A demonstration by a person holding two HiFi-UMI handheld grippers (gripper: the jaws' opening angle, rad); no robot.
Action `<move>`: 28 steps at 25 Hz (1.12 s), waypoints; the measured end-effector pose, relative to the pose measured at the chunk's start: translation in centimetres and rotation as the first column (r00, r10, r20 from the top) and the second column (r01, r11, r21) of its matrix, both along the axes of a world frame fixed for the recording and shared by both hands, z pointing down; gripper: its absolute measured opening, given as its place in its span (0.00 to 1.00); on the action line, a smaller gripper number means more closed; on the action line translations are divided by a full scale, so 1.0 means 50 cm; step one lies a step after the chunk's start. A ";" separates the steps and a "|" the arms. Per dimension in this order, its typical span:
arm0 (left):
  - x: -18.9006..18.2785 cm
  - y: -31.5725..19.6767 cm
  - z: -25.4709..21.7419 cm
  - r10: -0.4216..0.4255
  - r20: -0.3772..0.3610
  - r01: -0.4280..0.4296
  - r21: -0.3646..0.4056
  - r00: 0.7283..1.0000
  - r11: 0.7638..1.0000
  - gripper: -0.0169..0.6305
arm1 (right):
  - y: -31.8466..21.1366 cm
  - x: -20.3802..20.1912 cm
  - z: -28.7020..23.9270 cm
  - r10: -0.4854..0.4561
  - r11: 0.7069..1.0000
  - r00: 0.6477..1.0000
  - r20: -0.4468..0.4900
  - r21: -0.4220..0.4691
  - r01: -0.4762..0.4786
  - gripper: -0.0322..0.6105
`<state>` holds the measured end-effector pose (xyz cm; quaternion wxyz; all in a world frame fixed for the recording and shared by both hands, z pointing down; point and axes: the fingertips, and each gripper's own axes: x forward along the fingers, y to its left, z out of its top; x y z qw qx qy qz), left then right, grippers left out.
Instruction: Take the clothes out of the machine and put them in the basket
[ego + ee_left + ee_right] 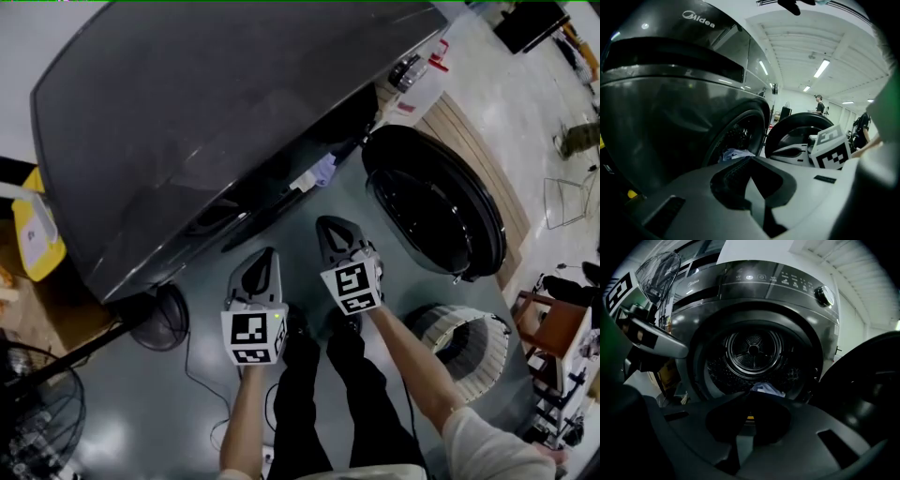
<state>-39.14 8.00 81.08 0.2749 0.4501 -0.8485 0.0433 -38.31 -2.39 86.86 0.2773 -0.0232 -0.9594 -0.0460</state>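
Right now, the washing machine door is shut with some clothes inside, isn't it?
No, the door is swung open, not shut; the head view shows it. Some clothes do lie inside the washing machine.

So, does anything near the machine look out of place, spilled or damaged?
Nothing looks spilled or damaged. One pale garment lies at the front lip of the open washing machine, poking out past the rim in the head view. The door stands wide open, which suits the task.
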 end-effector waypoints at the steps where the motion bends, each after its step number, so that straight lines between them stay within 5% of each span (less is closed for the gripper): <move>1: -0.001 -0.003 0.014 -0.001 0.004 0.001 0.002 1.000 1.000 0.05 | -0.008 -0.004 0.020 0.006 1.000 1.000 0.001 0.003 -0.006 0.09; 8: 0.001 -0.021 0.123 0.018 0.048 -0.018 -0.007 0.999 1.000 0.05 | -0.057 -0.056 0.161 0.042 0.999 0.999 0.012 -0.016 -0.042 0.11; 10: -0.004 -0.027 0.150 0.015 0.047 -0.016 0.003 0.999 1.000 0.05 | -0.068 -0.082 0.189 0.028 0.999 0.999 0.023 -0.019 -0.028 0.34; 12: -0.010 -0.032 0.168 0.017 0.050 -0.017 0.010 0.999 1.000 0.05 | -0.080 -0.111 0.214 0.018 1.000 0.999 0.030 -0.014 -0.017 0.44; 19: -0.039 -0.031 0.218 0.025 0.074 -0.027 0.024 0.997 0.999 0.05 | -0.136 -0.240 0.289 0.054 0.998 0.998 0.029 -0.011 -0.054 0.65; 26: -0.058 -0.009 0.261 0.015 0.067 -0.016 0.023 0.998 1.000 0.05 | -0.161 -0.293 0.369 0.087 0.996 0.996 -0.037 0.033 -0.086 0.67; 28: -0.062 -0.005 0.267 0.010 0.065 -0.011 0.024 0.998 1.000 0.05 | -0.168 -0.289 0.373 0.105 0.993 0.993 -0.051 0.050 -0.103 0.58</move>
